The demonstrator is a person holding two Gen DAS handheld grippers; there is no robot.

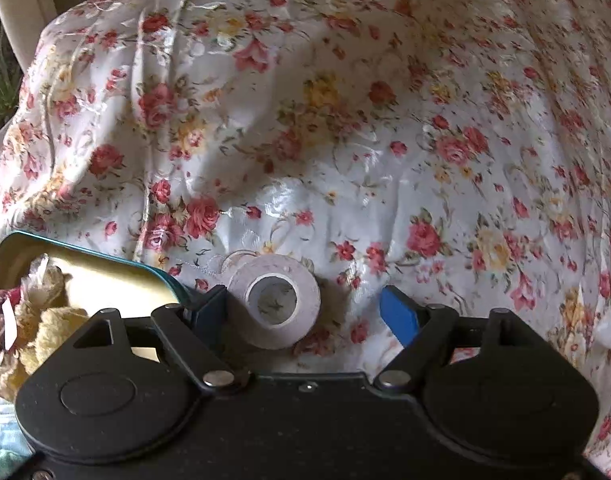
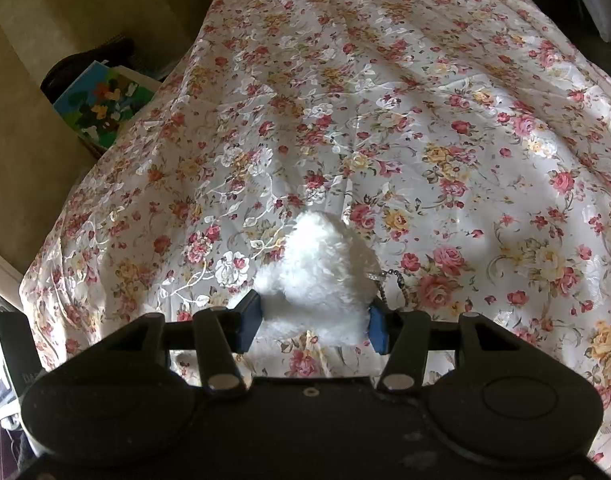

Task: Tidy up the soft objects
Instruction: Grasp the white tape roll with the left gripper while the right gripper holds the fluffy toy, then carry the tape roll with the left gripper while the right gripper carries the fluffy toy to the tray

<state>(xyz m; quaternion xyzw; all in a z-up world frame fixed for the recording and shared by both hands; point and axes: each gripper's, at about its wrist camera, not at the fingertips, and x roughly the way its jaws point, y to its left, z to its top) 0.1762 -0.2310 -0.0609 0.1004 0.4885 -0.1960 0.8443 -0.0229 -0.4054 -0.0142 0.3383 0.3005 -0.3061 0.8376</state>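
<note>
In the lower middle of the left wrist view, the left gripper [image 1: 303,312] stands wide, its blue pads apart around a roll of white tape [image 1: 275,306] on the floral cloth [image 1: 385,120], not pressing it; an open tin [image 1: 105,276] with cream plush inside sits lower left. In the right wrist view, the right gripper [image 2: 315,322] clamps a white fluffy toy [image 2: 317,276] low in the centre, a bead chain [image 2: 385,284] trailing at its right.

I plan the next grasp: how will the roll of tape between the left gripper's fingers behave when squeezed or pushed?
The roll of tape lies tilted on the soft floral cloth, so it may roll or slide. Its round hollow core looks stiff, probably light.
</note>
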